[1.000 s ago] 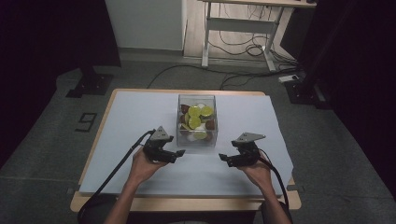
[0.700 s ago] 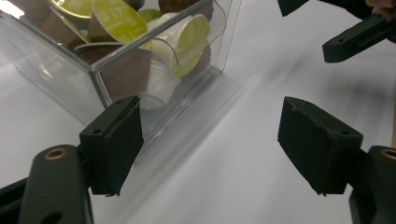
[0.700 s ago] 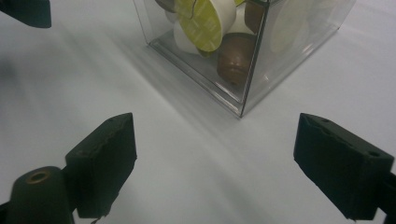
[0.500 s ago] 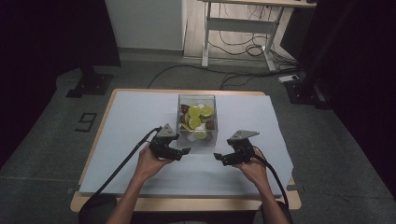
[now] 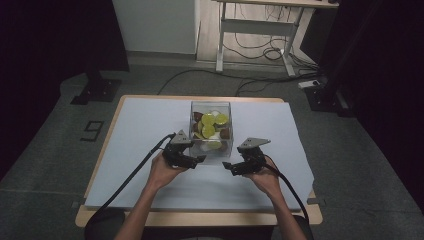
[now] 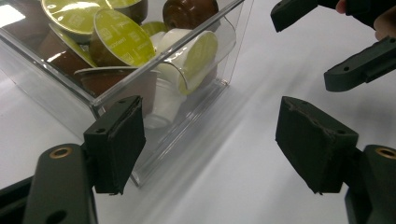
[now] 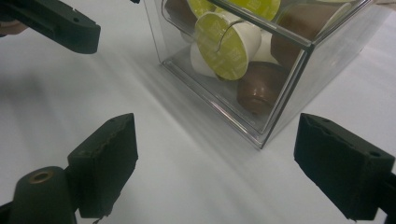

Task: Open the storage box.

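Observation:
A clear plastic box (image 5: 212, 154) stands mid-table, holding several coffee capsules (image 5: 208, 131) with green, white and brown tops. My left gripper (image 5: 199, 160) hovers at the box's front left corner, open, with nothing between its jaws, which have just been closing slightly. My right gripper (image 5: 228, 166) faces it from the front right, open and empty, its jaws having just been opening. In the left gripper view the left gripper (image 6: 219, 144) frames the box (image 6: 205, 100) corner and bare mat. In the right gripper view the right gripper (image 7: 229, 168) sits before the box (image 7: 292, 81).
A white mat (image 5: 145, 125) covers the wooden table (image 5: 200, 218). Cables trail from both grippers toward the table's near edge. Beyond the table stand a metal-legged desk (image 5: 255, 25) with floor cables and dark stands (image 5: 97, 90) at both sides.
Both hands have drifted slightly inward toward each other in front of the box. The right gripper's jaws stand a little wider than before.

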The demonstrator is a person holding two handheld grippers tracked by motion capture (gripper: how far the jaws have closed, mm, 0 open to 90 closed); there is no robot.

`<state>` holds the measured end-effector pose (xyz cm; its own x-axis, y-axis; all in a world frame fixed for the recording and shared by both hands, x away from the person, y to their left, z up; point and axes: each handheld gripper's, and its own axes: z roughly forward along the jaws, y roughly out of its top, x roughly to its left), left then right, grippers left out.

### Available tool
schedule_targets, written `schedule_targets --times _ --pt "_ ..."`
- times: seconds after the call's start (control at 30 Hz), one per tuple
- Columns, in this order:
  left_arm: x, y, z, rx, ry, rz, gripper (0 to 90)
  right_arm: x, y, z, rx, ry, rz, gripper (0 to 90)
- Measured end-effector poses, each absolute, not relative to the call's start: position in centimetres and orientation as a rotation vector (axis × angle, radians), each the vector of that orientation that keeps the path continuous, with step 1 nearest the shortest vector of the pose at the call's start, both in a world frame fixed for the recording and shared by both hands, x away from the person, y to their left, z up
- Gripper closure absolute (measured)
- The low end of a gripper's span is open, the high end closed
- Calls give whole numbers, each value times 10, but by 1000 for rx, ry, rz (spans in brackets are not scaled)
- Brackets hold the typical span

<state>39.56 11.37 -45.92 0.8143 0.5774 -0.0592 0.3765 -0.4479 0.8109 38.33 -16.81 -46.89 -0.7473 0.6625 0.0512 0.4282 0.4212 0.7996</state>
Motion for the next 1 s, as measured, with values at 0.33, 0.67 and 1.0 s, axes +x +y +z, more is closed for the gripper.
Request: schedule_targets --times 0.33,0.67,1.0 --pt "401 108 -462 2099 695 297 281 384 -158 -468 952 2363 1229 284" --pt "405 106 -464 2076 703 287 362 389 -155 -464 953 2348 1291 477" --pt "408 105 -465 2053 712 269 440 400 -147 -464 985 2355 1296 649"
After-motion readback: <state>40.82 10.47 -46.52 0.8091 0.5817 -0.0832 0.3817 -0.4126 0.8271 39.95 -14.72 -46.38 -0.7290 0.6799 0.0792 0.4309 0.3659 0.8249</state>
